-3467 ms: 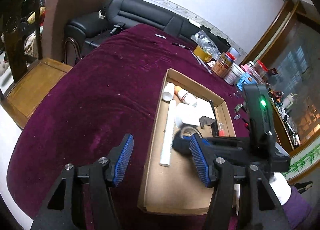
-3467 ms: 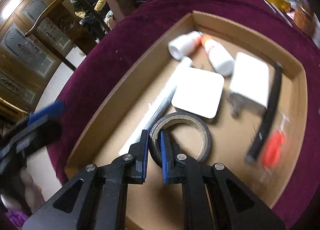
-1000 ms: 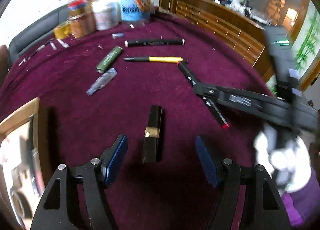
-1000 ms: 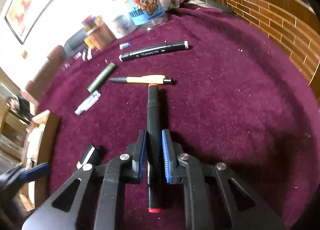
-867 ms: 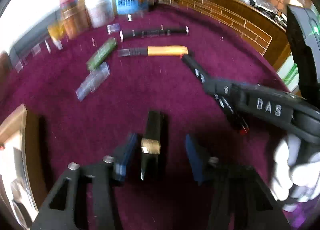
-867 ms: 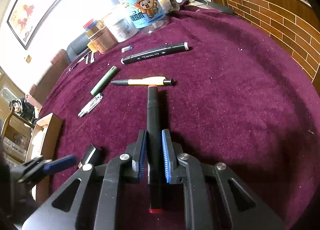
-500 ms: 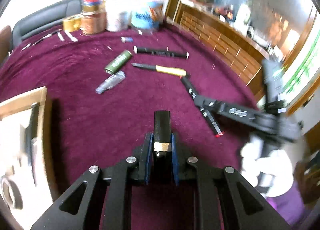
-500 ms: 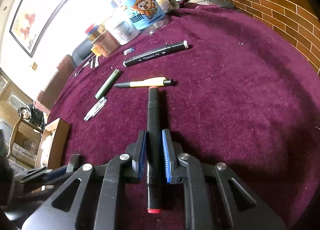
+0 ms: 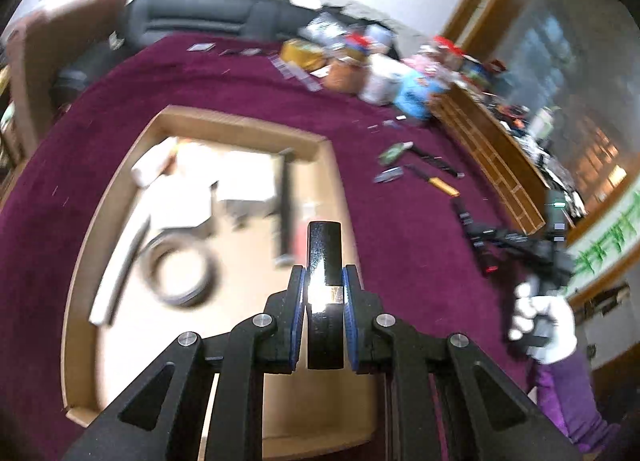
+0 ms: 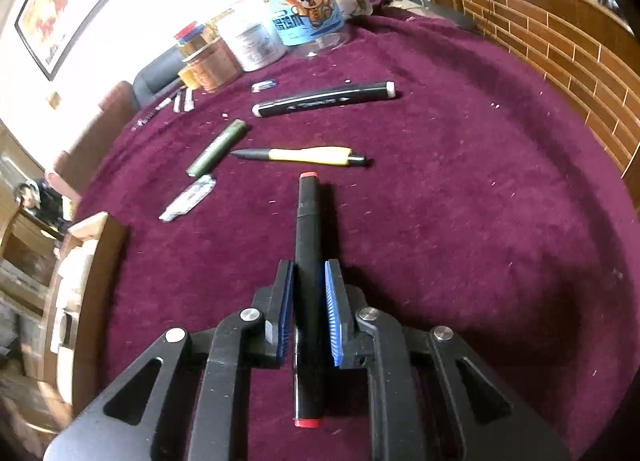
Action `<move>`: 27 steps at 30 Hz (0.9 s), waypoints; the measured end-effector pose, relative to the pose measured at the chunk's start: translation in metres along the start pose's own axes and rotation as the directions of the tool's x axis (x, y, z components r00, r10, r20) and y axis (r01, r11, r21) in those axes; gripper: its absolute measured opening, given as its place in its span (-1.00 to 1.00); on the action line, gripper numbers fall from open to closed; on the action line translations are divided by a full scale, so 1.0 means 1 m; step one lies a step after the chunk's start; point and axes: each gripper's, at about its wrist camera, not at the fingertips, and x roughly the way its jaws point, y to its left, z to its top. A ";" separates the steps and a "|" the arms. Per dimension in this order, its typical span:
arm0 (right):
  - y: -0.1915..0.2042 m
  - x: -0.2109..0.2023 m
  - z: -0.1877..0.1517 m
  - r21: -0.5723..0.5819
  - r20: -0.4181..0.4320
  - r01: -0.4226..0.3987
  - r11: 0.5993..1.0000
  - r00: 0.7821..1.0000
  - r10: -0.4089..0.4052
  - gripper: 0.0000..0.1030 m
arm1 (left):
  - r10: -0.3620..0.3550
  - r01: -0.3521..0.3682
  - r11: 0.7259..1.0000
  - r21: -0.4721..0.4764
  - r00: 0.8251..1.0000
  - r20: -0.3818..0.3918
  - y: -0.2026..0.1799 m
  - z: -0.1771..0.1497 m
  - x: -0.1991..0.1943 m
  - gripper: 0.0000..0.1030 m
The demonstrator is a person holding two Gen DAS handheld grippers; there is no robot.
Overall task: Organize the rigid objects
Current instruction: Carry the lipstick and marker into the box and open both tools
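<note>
My left gripper (image 9: 324, 301) is shut on a black lipstick tube with a gold band (image 9: 324, 257), held in the air over the right part of the cardboard tray (image 9: 120, 177). The tray holds a tape ring (image 9: 180, 269), white boxes and a black strip, all blurred. My right gripper (image 10: 308, 305) is shut on a black marker with red ends (image 10: 307, 245), just above the maroon cloth. That gripper also shows at the right of the left wrist view as the right gripper (image 9: 520, 245), held by a white-gloved hand (image 9: 540, 321).
On the cloth ahead of the right gripper lie a yellow pen (image 10: 304, 155), a black marker with white ends (image 10: 324, 99), a green tube (image 10: 216, 147) and a small clear piece (image 10: 188, 197). Jars and tubs (image 10: 304, 17) crowd the far edge. The tray's corner (image 10: 92, 229) shows at left.
My left gripper closed on the lipstick tube, lifted it off the cloth and swung left until it hangs over the tray. The right gripper kept its hold on the marker and barely moved.
</note>
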 end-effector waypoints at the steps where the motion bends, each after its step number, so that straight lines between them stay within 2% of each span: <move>1: 0.006 -0.005 -0.001 0.001 0.003 -0.023 1.000 1.000 0.023 -0.75 | 0.004 -0.004 1.000 -0.018 1.000 -0.010 0.008 -0.002 0.004 -0.72; 4: 0.036 -0.020 -0.004 -0.027 -0.001 -0.097 0.995 0.995 0.097 -0.75 | 0.009 -0.013 0.997 -0.075 0.998 -0.058 0.027 -0.006 0.018 -0.72; 8: 0.091 -0.031 -0.014 -0.091 -0.037 -0.204 0.975 0.979 0.201 -0.75 | 0.017 -0.030 0.995 -0.098 0.991 -0.134 0.033 -0.004 0.042 -0.72; 12: 0.147 -0.021 -0.028 -0.130 -0.127 -0.308 0.942 0.948 0.293 -0.75 | 0.033 -0.053 0.992 -0.116 0.986 -0.166 0.044 0.006 0.061 -0.72; 15: 0.184 -0.004 -0.041 -0.138 -0.204 -0.359 0.923 0.922 0.328 -0.74 | 0.053 -0.073 0.987 -0.142 0.988 -0.143 0.051 0.015 0.063 -0.69; 16: 0.196 0.003 -0.046 -0.144 -0.228 -0.366 0.920 0.916 0.329 -0.74 | 0.058 -0.080 0.985 -0.155 0.988 -0.140 0.053 0.015 0.061 -0.64; 18: 0.215 0.015 -0.054 -0.160 -0.261 -0.367 0.916 0.911 0.319 -0.74 | 0.023 -0.045 0.984 -0.175 0.992 -0.124 0.055 0.013 0.054 -0.35; 20: 0.231 0.025 -0.062 -0.180 -0.288 -0.362 0.915 0.909 0.303 -0.74 | 0.002 -0.018 0.985 -0.170 0.996 -0.090 0.057 0.009 0.041 -0.27; 23: 0.252 0.044 -0.071 -0.213 -0.320 -0.331 0.919 0.913 0.254 -0.74 | 0.014 -0.021 0.985 -0.173 0.999 -0.041 0.063 0.005 0.023 -0.15; 27: 0.266 0.062 -0.081 -0.228 -0.352 -0.298 0.927 0.913 0.207 -0.74 | 0.000 0.001 0.976 -0.217 1.000 0.008 0.082 0.001 0.001 -0.05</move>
